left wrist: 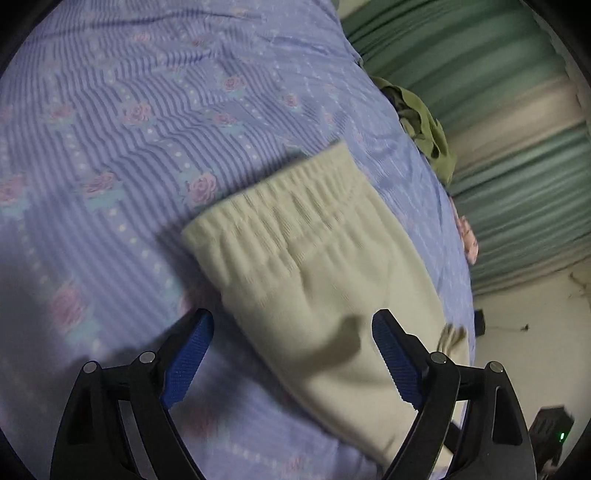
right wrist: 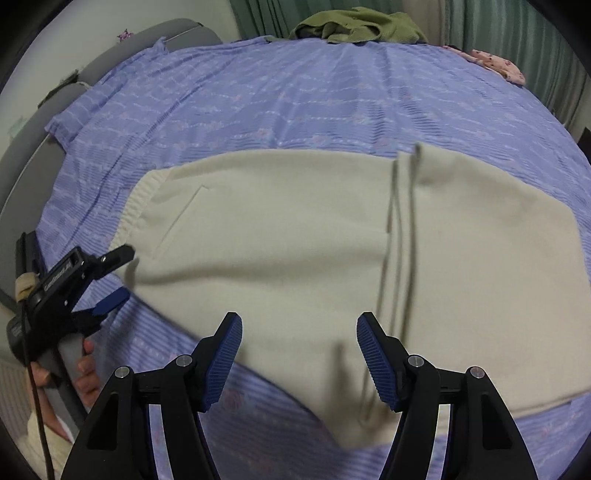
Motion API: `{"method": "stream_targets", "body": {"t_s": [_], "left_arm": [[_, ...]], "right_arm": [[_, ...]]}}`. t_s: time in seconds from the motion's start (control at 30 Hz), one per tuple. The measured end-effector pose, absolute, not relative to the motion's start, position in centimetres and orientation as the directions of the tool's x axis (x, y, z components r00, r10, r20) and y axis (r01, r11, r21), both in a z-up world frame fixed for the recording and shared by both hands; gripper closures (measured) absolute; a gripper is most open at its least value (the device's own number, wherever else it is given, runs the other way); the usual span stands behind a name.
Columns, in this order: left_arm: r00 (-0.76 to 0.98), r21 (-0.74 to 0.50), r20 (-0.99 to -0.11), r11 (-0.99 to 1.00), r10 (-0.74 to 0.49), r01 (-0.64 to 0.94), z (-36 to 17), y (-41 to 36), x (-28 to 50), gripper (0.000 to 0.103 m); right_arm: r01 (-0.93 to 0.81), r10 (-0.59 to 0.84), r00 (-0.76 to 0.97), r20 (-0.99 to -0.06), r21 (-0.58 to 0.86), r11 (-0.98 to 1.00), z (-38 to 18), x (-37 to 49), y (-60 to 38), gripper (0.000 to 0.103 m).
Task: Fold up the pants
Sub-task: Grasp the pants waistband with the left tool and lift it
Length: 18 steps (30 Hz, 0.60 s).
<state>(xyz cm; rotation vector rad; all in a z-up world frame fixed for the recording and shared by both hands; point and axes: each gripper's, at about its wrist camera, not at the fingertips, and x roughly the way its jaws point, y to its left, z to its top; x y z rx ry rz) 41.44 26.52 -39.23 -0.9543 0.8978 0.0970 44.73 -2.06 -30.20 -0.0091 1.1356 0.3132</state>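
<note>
Left gripper [right wrist: 114, 273] jaws apart, empty, at waistband | right gripper [right wrist: 299, 354] jaws apart, empty, over near edge | pants [right wrist: 295, 229] flat on bed [right wrist: 295, 99], lengthwise left-right, waistband [right wrist: 136, 206] at left, drawstring [right wrist: 402, 221] across cloth

the bed [right wrist: 295, 96], under a purple flowered sheet, carries cream pants [right wrist: 295, 236] spread flat mid-bed. beyond the pants, at the far edge, lie a green garment [right wrist: 354, 24] and a pink cloth [right wrist: 498, 64].
</note>
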Motion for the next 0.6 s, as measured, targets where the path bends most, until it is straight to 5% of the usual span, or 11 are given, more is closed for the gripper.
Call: {"method": "stream_targets", "body": {"t_s": [0.2, 0.27, 0.3, 0.37, 0.43, 0.5, 0.6], "left_arm": [[0.714, -0.735, -0.633, 0.522, -0.301, -0.432, -40.5, 26.9, 43.6, 0.015], [0.717, -0.734, -0.639, 0.498, -0.278, -0.461, -40.0, 26.8, 44.0, 0.030], [0.713, -0.725, -0.651, 0.495, -0.262, -0.479, -39.4, 26.8, 44.1, 0.049], [0.789, -0.792, -0.556, 0.456, -0.263, -0.406, -37.1, 27.2, 42.7, 0.058], [0.848, -0.833, -0.455, 0.466, -0.273, -0.297, -35.4, 27.2, 42.0, 0.053], [0.803, -0.796, -0.529, 0.488, -0.273, -0.358, -35.9, 27.0, 43.3, 0.031], [0.721, -0.700, -0.653, 0.550, -0.233, -0.456, -38.0, 26.2, 45.2, 0.029]], "right_arm": [[-0.257, 0.249, 0.359, -0.900, 0.161, 0.953, -31.4, 44.9, -0.9, 0.037], [-0.253, 0.254, 0.346, -0.903, 0.171, 0.952, -31.7, 44.8, -0.9, 0.037], [-0.254, 0.254, 0.341, -0.905, 0.172, 0.952, -31.7, 44.8, -0.8, 0.037], [-0.258, 0.264, 0.335, -0.904, 0.182, 0.949, -31.5, 44.7, -0.9, 0.037], [-0.267, 0.302, 0.349, -0.887, 0.214, 0.940, -30.8, 44.6, -1.4, 0.037], [-0.265, 0.304, 0.365, -0.880, 0.215, 0.940, -30.2, 44.7, -1.7, 0.037], [-0.258, 0.292, 0.391, -0.873, 0.201, 0.945, -29.5, 44.9, -1.6, 0.037]]}}
